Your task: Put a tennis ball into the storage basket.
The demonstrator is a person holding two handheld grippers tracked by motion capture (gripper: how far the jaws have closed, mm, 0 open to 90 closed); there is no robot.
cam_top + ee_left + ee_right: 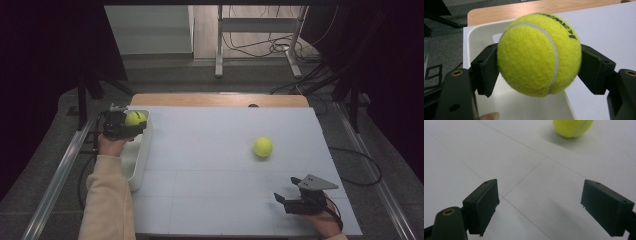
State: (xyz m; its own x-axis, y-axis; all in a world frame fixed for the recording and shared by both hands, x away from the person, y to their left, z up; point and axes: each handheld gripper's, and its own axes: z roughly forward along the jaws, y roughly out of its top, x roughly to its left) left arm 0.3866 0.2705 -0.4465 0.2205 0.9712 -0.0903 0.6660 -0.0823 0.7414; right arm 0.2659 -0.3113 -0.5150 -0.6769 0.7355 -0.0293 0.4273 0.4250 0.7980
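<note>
My left claw [131,125] is clamped on a ball [539,54], held over the bin [141,162] at the left edge of the high view. If I let go off-centre, I judge the ball could clip the bin's rim and bounce onto the surface [210,200]. My right claw [540,207], jaws apart and empty, rests at lower right, near the surface's edge. A second ball [263,146] sits right of centre, with open room all around it.
</note>
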